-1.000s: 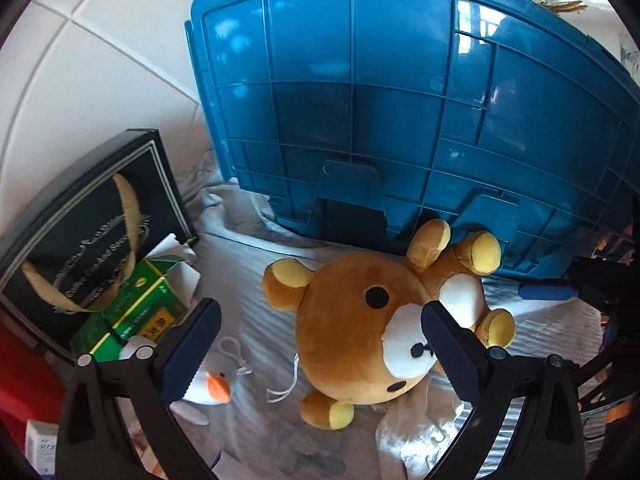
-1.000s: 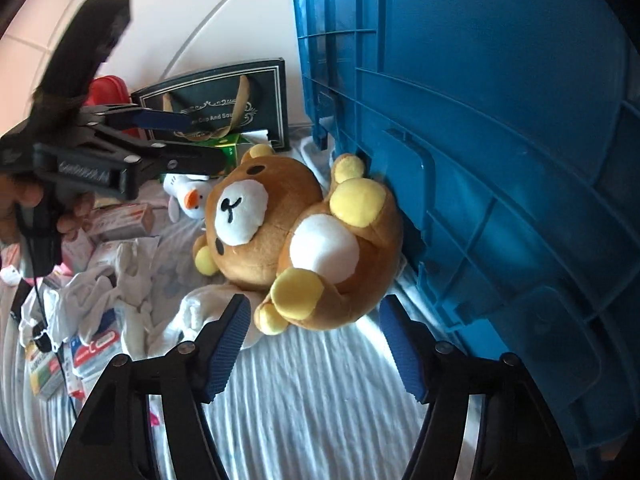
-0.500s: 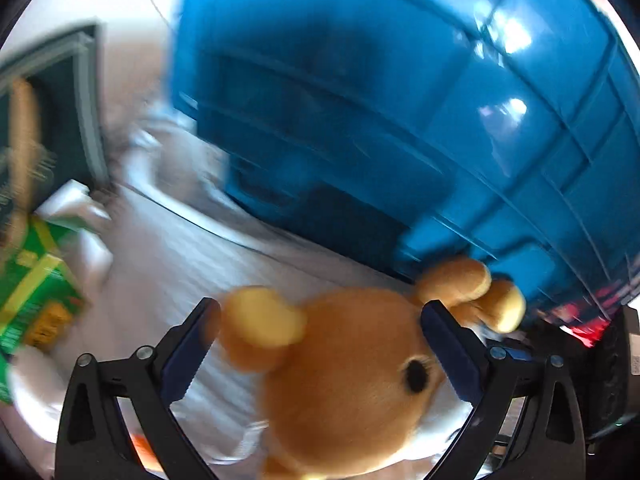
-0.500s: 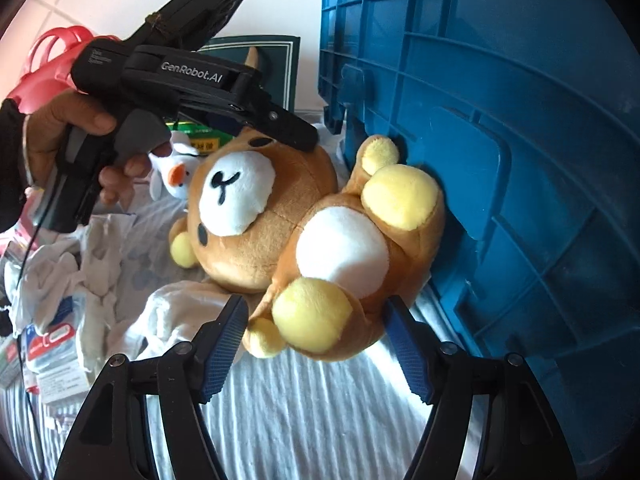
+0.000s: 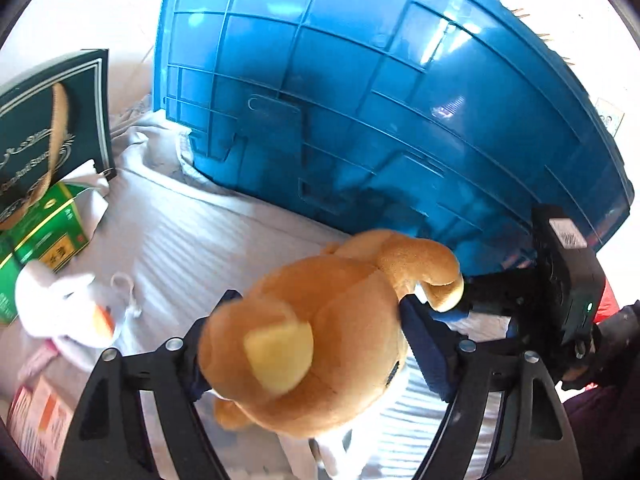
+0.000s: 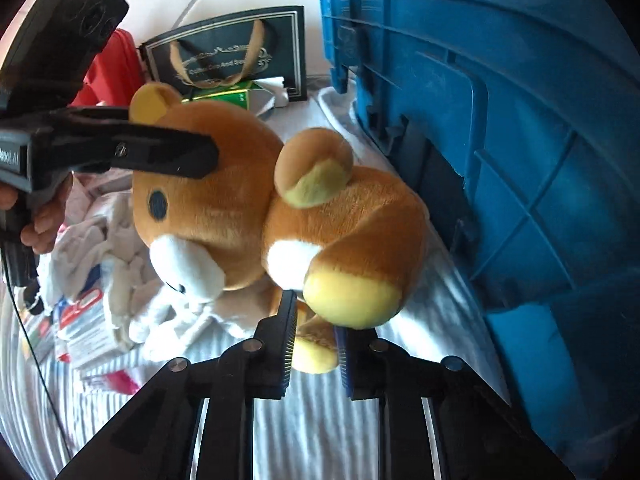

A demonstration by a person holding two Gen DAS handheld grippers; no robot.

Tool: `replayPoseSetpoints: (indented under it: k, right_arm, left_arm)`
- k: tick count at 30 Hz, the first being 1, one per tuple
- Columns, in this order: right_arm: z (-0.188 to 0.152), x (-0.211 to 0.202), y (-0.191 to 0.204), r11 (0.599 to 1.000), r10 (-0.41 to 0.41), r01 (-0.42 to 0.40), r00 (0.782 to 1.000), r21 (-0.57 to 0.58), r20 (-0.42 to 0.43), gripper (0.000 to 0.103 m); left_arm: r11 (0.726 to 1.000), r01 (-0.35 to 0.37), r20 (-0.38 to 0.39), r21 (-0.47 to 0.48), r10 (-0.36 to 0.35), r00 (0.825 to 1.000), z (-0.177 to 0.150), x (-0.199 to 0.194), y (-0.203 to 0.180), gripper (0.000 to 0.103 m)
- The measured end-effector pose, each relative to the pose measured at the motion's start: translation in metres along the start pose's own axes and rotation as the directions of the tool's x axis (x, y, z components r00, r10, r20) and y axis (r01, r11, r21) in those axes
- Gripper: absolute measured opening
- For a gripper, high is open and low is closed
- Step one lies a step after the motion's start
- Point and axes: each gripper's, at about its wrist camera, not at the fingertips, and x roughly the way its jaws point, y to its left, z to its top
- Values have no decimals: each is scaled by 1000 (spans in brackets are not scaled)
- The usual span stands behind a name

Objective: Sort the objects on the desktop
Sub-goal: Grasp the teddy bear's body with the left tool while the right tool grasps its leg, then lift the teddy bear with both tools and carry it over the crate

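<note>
A brown plush bear (image 5: pixel 320 344) with yellow ears and paws lies on the white striped cloth beside a large blue plastic crate (image 5: pixel 380 100). My left gripper (image 5: pixel 316 344) is closed around the bear's head, its pads pressing both sides. In the right wrist view the bear (image 6: pixel 248 208) faces down-left, and my right gripper (image 6: pixel 316 336) is shut on one of its yellow-soled feet (image 6: pixel 316 354). The left gripper (image 6: pixel 176 152) shows there on top of the head, held by a hand.
A dark gift bag (image 5: pixel 44 136) leans against the wall at the left, with a green box (image 5: pixel 44 236) in front. A small white plush duck (image 5: pixel 68 312) lies left of the bear. White cloth and packets (image 6: pixel 88 312) lie at the left. The crate (image 6: pixel 500 140) walls off the right.
My left gripper moved down over the bear's head and closed on it. My right gripper moved in and closed on a foot. The bear has turned face down.
</note>
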Motion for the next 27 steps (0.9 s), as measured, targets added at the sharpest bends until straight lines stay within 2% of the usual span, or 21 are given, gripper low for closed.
replayPoseSetpoints:
  k: [3,5,6,7,9,10,13,16,17,20,22,25,27]
  right_arm:
    - [-8,-13,4,1000,-14,14,1000,-27,11,20]
    - [-11,-22,7,1000,-12,13,1000,-28,9,31]
    - [-14,-28,7,999,-23,24,1000,-35,8,43]
    - [-17,-36,9,998,-37,37,999,-42,12,51]
    - [-24,-53,15,997,-55,57,998,-45,35,54]
    - [-33,-62,9,998,-56,58,997,-37,52,54]
    - [-25,-78,7,998,-49,52,993,-25,111,54]
    - [-6,-56,6,1000,-7,8,996,-14,88,54]
    - [-1,-43,6,1000,14,-14,998,-10,65,52]
    - [9,-25,9,999,49,-48,998,-8,49,36]
    - [10,-21,11,998,58,-57,997,-15,44,21]
    - [10,-7,8,998,62,-62,998,-13,-12,19]
    - [9,-14,1,996,86,-85,996,38,-16,19]
  left_arm:
    - [1000,-12,7,11,12,1000,-10,-7,-10,79]
    - [1000,-11,15,15,11,1000,-15,-10,-12,79]
    - [1000,-12,17,14,12,1000,-17,-11,-13,79]
    - [1000,-15,19,13,15,1000,-20,-12,-14,79]
    - [1000,-17,8,11,17,1000,-24,-9,-14,79]
    - [1000,-19,9,12,19,1000,-28,-9,-16,79]
    - [1000,-22,23,0,22,999,-35,-11,-19,79]
    - [999,-31,30,-14,31,999,-38,-12,-21,79]
    - [999,-36,29,-10,37,999,-39,-12,-24,79]
    - [999,-52,20,4,52,998,-44,-13,-29,79]
    - [998,-62,19,-10,62,998,-47,-15,-29,79]
    - [996,-85,8,-20,85,996,-52,-19,-29,80]
    - [994,-107,-2,-26,107,994,-57,-21,-31,80]
